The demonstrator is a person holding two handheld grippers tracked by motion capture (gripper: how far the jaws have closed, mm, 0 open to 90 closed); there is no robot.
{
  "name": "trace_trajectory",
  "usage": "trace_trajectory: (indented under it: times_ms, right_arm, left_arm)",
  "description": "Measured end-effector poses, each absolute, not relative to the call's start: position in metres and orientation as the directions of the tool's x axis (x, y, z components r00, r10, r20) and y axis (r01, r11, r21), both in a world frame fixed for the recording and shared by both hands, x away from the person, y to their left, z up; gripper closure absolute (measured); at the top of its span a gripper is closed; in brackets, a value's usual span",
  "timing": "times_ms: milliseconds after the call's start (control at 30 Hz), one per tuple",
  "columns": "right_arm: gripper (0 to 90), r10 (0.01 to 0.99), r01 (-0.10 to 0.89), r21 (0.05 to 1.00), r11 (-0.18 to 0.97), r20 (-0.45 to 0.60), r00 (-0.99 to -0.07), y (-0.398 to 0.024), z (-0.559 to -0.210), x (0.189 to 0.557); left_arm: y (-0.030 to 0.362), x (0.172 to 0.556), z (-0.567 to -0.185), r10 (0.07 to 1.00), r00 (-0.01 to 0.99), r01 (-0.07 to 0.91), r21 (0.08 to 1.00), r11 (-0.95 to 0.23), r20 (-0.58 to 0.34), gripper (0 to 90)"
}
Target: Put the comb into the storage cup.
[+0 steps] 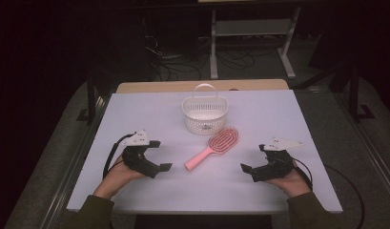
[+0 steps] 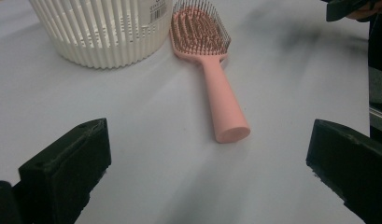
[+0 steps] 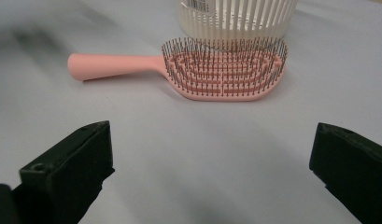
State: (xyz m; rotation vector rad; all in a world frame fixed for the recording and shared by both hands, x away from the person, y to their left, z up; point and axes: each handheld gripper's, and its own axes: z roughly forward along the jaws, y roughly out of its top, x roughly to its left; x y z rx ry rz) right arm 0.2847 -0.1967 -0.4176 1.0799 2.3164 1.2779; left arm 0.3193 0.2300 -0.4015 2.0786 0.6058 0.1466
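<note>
1. The left claw (image 1: 157, 155) rests low over the white surface (image 1: 135, 114) at its near left, held in the person's left hand (image 1: 117, 175). Its jaws stand wide apart with nothing between them, so it is released. A grey three-cornered plate sits on top of it, and a black cable trails back from it.
2. In the left gripper view, the bare surface lies between the two black jaws, with the brush handle pointing toward the camera.
3. A pink hairbrush (image 1: 213, 148) lies flat near the middle of the surface, bristles up. Its handle points toward the near left and its oval head toward the far right.
4. A white slatted basket (image 1: 205, 113) with a hoop handle stands upright just behind the brush head; whether they touch I cannot tell. A barcode label shows on its wall.
5. The right claw (image 1: 252, 159) sits at the near right, held in the right hand (image 1: 292, 180). Its jaws are also spread wide and released, aimed toward the brush but well apart from it.
</note>
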Motion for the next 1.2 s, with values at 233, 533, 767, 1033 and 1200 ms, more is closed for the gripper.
trace_trajectory:
  times_ms: [233,533,767,1033,1200]
  right_arm:
    - [0.0,0.724,0.492,0.803,0.337,0.113,-0.680,-0.197,-0.417,0.284]
    - [0.0,0.722,0.483,0.808,0.337,0.107,-0.684,-0.196,-0.418,0.284]
    - [0.0,0.715,0.475,0.808,0.347,0.099,-0.692,-0.194,-0.419,0.285]
    - [0.0,0.714,0.476,0.806,0.352,0.097,-0.693,-0.193,-0.421,0.286]
    - [0.0,0.715,0.475,0.808,0.350,0.098,-0.692,-0.193,-0.421,0.286]
  left_arm:
    - [0.222,0.323,-0.398,0.465,0.875,0.358,0.827,-0.434,-0.134,0.0]
    - [0.212,0.326,-0.396,0.449,0.884,0.346,0.830,-0.437,-0.132,0.0]
    - [0.205,0.327,-0.395,0.444,0.885,0.347,0.831,-0.434,-0.139,0.0]
    - [0.195,0.329,-0.394,0.432,0.893,0.336,0.827,-0.450,-0.127,0.0]
    - [0.190,0.331,-0.392,0.424,0.898,0.326,0.830,-0.453,-0.121,0.0]
